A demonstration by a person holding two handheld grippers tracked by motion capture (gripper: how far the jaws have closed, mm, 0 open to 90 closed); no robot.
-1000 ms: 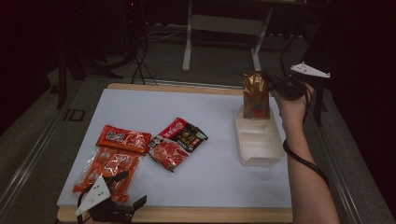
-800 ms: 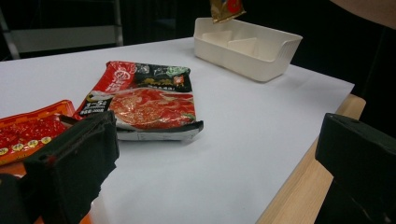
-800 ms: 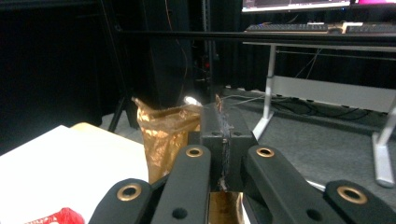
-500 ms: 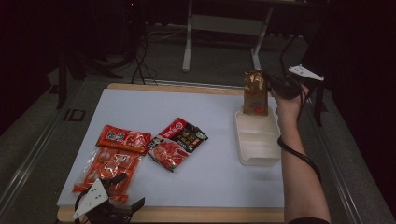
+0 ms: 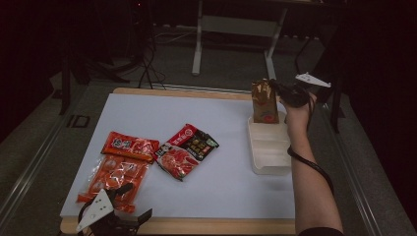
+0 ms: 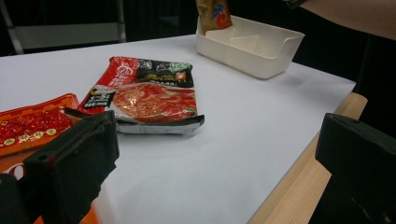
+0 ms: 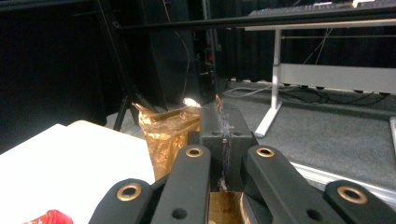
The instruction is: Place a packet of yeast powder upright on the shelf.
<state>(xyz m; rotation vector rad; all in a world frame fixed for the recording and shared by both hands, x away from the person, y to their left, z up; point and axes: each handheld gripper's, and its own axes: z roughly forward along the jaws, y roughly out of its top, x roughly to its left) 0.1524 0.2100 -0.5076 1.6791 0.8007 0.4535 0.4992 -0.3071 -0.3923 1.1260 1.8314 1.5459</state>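
Note:
A golden-brown packet (image 5: 264, 103) stands upright, its lower end in the far end of the white divided tray (image 5: 269, 147). My right gripper (image 5: 273, 85) is shut on the packet's crumpled top edge (image 7: 166, 135), the jaws pressed together (image 7: 224, 126). My left gripper (image 5: 134, 202) rests at the table's near left edge, open with nothing between its jaws (image 6: 215, 158). It sits beside an orange packet (image 5: 115, 177). In the left gripper view, the brown packet (image 6: 214, 11) rises from the tray (image 6: 247, 46).
A red-and-black sauce packet (image 5: 187, 150) lies mid-table, also ahead of my left gripper (image 6: 149, 93). A red packet (image 5: 130, 146) lies left of it, above the orange one (image 6: 32, 123). The white mat (image 5: 221, 187) ends at a wooden table edge (image 6: 299, 186).
My right hand has come down with the brown packet, lowering it into the tray's far end. The left gripper has stayed put.

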